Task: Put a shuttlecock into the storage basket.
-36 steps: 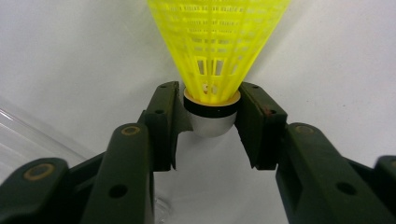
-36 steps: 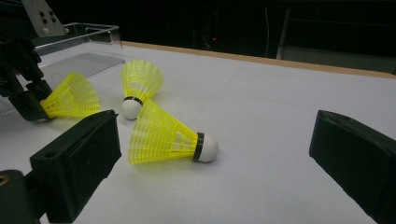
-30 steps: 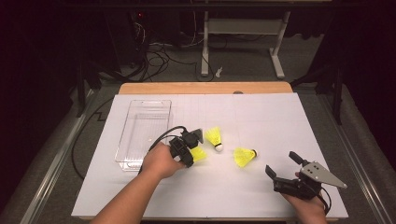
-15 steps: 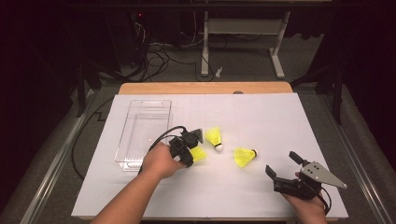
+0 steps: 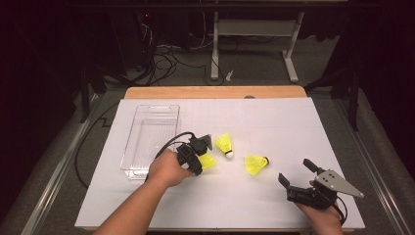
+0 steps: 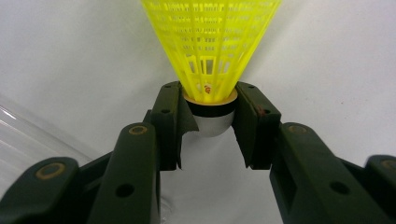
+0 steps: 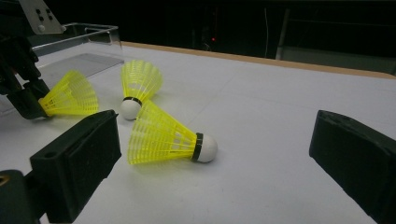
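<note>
Left claw (image 6: 208, 123): clamped on the cork of a yellow shuttlecock (image 6: 210, 51), skirt pointing to 12 o'clock from the pads.
Place: on the table (image 5: 274, 122), at 3 o'clock of the clear tray (image 5: 147, 128).
Right claw (image 7: 215, 158): open, holding nothing.

- A lab or recording room, dark all around, with light falling on the work area alone.
- The bench (image 5: 274, 93) has a wooden top under a white sheet (image 5: 293, 127) marked with a faint grid.
- Loose cables (image 5: 166, 54) trail over the grey floor behind it.
- A metal-framed stand (image 5: 254, 34) sits further back.
- Rails (image 5: 54, 176) run along the bench sides.
</note>
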Tool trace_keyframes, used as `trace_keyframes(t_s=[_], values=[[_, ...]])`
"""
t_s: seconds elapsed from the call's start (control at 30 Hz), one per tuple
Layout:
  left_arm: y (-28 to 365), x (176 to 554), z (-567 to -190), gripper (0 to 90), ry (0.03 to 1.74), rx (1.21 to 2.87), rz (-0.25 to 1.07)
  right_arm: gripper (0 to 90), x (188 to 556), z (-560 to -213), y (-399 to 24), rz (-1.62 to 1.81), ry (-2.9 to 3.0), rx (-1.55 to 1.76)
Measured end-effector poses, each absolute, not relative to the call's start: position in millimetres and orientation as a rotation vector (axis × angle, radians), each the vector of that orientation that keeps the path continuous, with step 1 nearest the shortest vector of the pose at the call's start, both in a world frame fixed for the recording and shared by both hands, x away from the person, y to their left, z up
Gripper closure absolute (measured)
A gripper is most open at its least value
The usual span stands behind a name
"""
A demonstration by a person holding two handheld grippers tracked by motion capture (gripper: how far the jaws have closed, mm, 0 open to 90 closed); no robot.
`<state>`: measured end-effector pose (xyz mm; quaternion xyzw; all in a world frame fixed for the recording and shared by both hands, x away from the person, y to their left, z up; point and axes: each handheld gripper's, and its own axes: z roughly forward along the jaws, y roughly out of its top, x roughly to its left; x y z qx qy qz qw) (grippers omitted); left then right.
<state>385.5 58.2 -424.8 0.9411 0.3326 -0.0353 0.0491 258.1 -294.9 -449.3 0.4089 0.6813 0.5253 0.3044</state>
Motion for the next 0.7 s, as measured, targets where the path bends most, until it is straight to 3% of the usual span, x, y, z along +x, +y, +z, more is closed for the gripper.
trace_keyframes(t_s=[0.7], values=[[64.7, 377.9, -405.9, 64.6, 0.973, 2.796, -0.167, 2.6, 258.6, -449.8, -293.4, 1.390, 1.808, 1.082]])
